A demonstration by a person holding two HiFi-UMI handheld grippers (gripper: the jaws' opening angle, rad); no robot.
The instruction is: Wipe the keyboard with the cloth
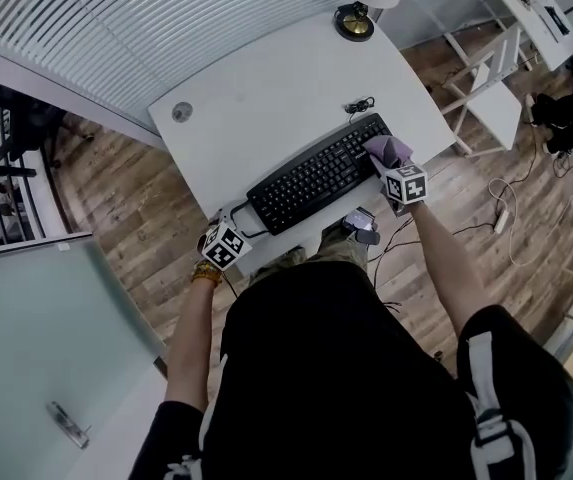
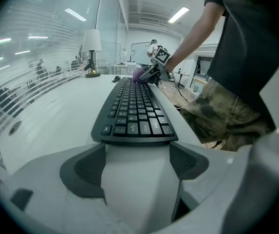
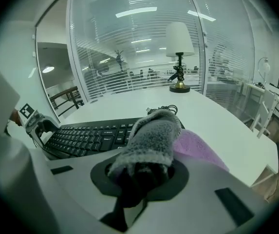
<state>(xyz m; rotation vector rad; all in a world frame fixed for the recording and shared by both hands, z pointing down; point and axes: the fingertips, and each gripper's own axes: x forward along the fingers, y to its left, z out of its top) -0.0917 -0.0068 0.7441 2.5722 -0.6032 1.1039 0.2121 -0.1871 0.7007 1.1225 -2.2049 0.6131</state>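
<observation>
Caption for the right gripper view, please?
The right gripper holds the cloth at one end of the keyboard; lamp behind.

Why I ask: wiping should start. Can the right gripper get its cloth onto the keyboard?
Probably yes: the right gripper, jaws shut on the cloth, sits at one end of the keyboard, nothing between.
</observation>
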